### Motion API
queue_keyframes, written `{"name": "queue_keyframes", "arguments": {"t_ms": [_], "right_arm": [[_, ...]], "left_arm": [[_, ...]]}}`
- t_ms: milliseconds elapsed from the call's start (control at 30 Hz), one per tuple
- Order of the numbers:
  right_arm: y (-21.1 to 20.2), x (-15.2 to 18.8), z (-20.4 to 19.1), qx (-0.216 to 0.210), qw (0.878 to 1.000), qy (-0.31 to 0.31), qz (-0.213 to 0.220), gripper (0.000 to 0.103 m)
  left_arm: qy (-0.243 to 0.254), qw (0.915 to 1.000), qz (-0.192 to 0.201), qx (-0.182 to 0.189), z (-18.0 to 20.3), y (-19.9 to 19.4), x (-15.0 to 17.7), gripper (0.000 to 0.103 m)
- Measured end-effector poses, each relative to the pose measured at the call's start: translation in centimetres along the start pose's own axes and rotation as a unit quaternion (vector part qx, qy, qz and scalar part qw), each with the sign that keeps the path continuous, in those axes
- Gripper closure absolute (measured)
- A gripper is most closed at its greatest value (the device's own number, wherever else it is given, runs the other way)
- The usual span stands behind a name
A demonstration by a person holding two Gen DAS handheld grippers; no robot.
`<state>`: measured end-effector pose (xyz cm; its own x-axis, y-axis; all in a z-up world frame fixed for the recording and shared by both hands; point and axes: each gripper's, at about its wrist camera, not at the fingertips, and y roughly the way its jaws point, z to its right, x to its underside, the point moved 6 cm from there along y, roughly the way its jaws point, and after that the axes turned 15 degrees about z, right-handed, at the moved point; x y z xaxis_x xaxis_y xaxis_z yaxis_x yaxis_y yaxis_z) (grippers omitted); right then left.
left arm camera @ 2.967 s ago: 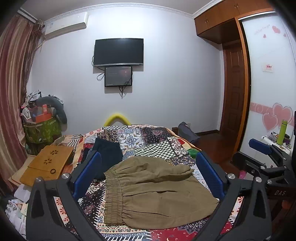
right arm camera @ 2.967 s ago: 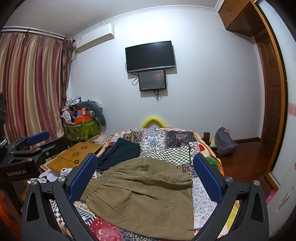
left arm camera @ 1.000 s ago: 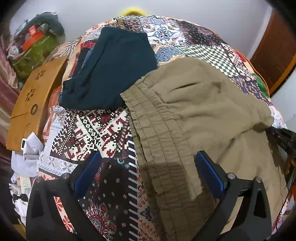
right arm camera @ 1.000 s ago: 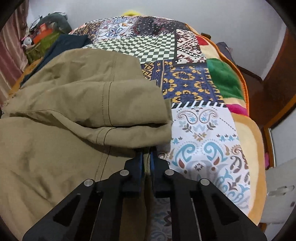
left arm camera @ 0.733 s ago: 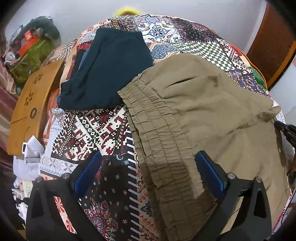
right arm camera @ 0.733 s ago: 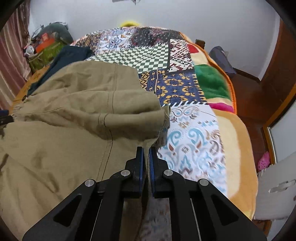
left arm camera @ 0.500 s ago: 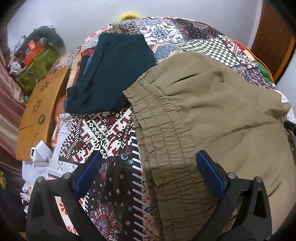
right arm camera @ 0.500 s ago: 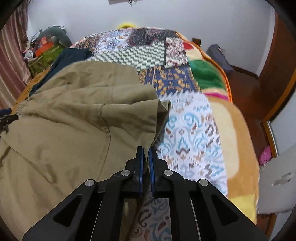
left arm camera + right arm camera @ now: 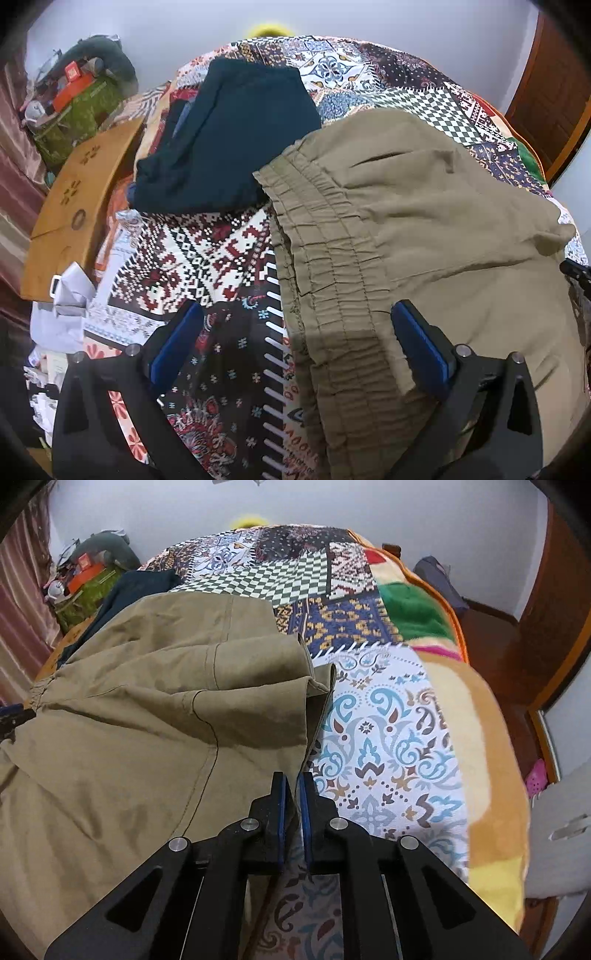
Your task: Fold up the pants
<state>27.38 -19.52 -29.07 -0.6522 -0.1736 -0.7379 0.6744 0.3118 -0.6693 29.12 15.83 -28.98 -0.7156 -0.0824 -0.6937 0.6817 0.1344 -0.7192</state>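
Both my claws tip steeply down over the patchwork quilt [image 9: 388,720]. Left gripper [image 9: 295,325] wide open, nothing between the pads, straddling the elastic waistband [image 9: 332,258] at 12 o'clock. Right gripper [image 9: 291,786] pinched on the khaki pants [image 9: 129,720] hem edge. Only the left view shows the dark garment [image 9: 229,136] at 11 o'clock touching the waistband; only the right shows the leg cuff [image 9: 317,686].

black gripper [image 9: 297,326], blue pads [image 9: 419,341], silver screws
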Motion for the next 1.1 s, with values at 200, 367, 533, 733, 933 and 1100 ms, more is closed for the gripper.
{"name": "queue_keyframes", "arguments": {"t_ms": [200, 367, 533, 733, 933, 1100], "right_arm": [[-2.8, -2.7, 0.1, -0.013, 0.999, -0.005, 0.046, 0.082], [-3.3, -5.8, 0.2, -0.019, 0.996, 0.018, 0.087, 0.063], [-2.2, -7.5, -0.2, -0.024, 0.994, 0.023, 0.103, 0.054], [1.5, -7.7, -0.8, -0.031, 0.997, 0.005, 0.075, 0.054], [5.6, -5.6, -0.9, -0.038, 0.999, 0.007, 0.024, 0.054], [6.4, -4.6, -0.9, -0.037, 0.999, -0.003, -0.008, 0.083]], "left_arm": [[-0.017, 0.9995, 0.026, -0.005, -1.1, -1.9, -2.5, 0.0], [-0.032, 0.9991, 0.029, 0.002, -1.3, -1.4, -5.0, 0.0], [-0.01, 0.9998, 0.017, 0.002, -0.4, 0.2, -5.9, 0.0], [0.013, 0.9998, -0.001, 0.016, 0.8, 2.3, -5.4, 0.0], [0.023, 0.9989, -0.039, 0.014, 1.2, 4.9, -3.4, 0.0], [0.022, 0.9996, -0.015, -0.006, 0.6, 4.5, -3.6, 0.008]]}}
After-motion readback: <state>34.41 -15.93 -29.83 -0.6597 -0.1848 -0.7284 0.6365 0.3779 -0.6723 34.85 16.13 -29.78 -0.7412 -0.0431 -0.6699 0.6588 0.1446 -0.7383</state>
